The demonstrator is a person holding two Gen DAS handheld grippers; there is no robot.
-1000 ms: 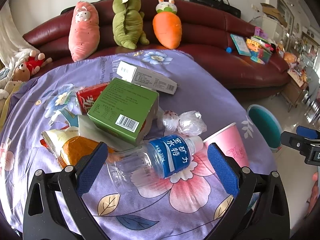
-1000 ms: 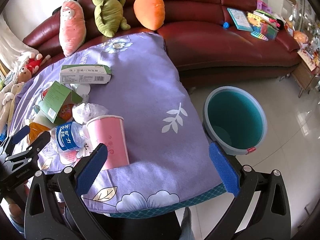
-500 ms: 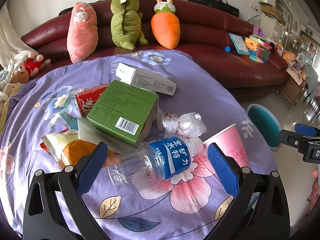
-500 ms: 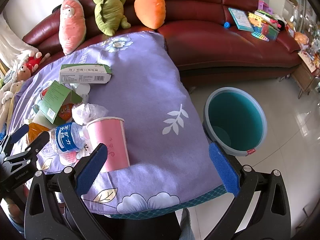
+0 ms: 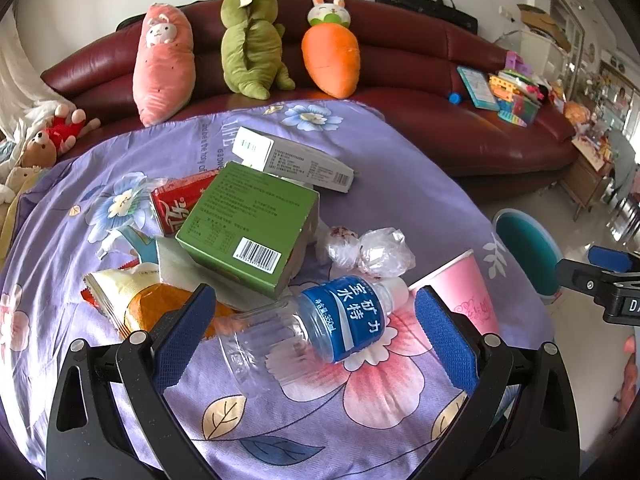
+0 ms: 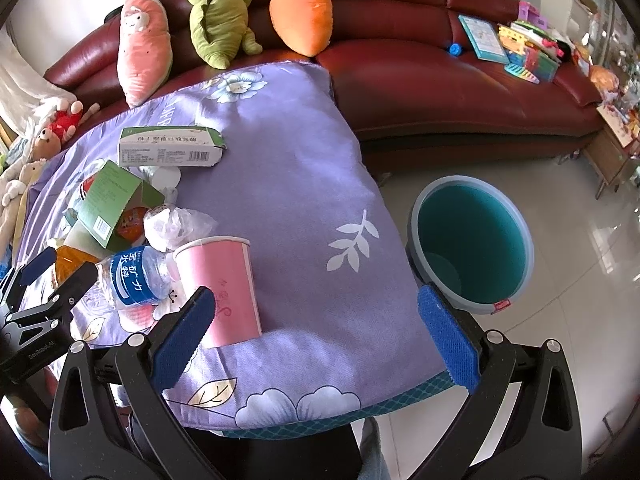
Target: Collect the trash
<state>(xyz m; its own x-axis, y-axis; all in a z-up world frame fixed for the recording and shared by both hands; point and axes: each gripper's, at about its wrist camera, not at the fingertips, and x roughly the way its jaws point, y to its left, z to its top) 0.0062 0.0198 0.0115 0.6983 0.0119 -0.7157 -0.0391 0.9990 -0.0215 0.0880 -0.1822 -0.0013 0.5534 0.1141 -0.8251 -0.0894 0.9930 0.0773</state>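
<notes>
Left gripper (image 5: 312, 332) wide open over the empty bottle (image 5: 316, 328): light, slick, crushable; grab mid-label. Right gripper (image 6: 316, 336) also wide, empty.

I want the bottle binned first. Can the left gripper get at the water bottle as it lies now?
Probably yes. The left gripper is open, and the water bottle lies on its side between the pads with nothing on top of it. The green box and the pink paper cup sit close by and might get nudged.
</notes>
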